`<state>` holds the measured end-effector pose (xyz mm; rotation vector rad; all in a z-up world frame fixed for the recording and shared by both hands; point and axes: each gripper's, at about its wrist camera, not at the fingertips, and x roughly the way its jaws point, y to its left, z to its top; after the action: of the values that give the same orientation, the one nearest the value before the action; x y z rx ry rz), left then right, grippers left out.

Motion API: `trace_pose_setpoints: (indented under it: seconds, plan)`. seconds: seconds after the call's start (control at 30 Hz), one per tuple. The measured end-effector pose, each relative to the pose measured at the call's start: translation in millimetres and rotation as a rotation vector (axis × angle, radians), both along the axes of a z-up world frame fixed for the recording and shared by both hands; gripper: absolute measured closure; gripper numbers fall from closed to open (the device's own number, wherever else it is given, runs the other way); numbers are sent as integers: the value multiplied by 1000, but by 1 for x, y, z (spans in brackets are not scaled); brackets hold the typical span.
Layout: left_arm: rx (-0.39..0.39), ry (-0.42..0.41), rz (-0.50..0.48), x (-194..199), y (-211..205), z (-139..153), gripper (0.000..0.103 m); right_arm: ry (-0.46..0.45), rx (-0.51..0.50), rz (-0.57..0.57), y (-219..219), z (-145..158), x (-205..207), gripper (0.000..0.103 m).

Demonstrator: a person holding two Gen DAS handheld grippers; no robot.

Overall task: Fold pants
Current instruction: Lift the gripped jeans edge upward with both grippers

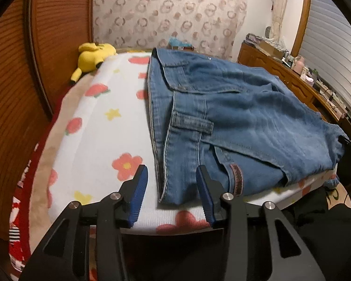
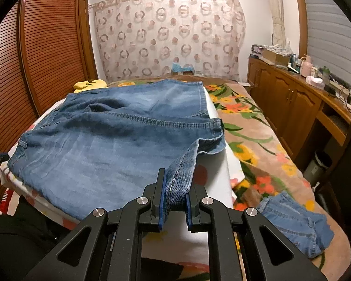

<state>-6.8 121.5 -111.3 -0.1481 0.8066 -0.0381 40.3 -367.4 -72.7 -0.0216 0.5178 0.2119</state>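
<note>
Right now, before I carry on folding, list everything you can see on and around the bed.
jeans: one, blue denim, on the flowered board, partly folded
flowered board: one, white, on the bed
blanket: one, tan floral, over the bed
second denim piece: one, blue, on the blanket's near right
plush toy: one, yellow, far left
curtain: one, ring-patterned, back wall
cabinet: one, brown wood, right, cluttered top
left tool: open, over the waistband corner
right tool: shut on a hem

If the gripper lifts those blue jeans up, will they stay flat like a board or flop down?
Probably flop. The jeans already sag and wrinkle on the board, and the hem strip in the right gripper bends softly. Denim looks thick, so likely heavyish. The left gripper is open, so one side would likely dangle.
</note>
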Motion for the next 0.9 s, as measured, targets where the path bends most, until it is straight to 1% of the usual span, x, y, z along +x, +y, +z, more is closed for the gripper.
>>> trace_pose_setpoints:
  seconds: [0.07,0.13,0.17,0.23,0.27,0.4,0.6,0.73,0.9]
  plan:
    - [-22,7,-7,0,1,-6,64,4,2,3,0,-1,1,90]
    - [-38,30,-2,1,4,-12,78,6,1,6,-2,2,3,90]
    - [-41,30,-1,1,4,-13,82,6,0,7,-2,2,4,90]
    - [-26,18,3,-1,3,-12,95,4,-1,9,-4,4,5,90]
    - [-28,14,2,-2,3,-11,97,3,0,9,-5,5,5,90]
    - [-10,-12,-2,-5,0,0,99,-3,-3,10,-6,6,6,90]
    - [5,-101,-10,-12,-5,34,99,-32,-13,3,-8,13,3,90]
    - [25,-149,-25,-8,-10,55,99,-66,-10,-5,-10,22,2,90]
    - [56,-192,-33,-2,-12,73,99,-119,-28,-7,-9,38,3,90]
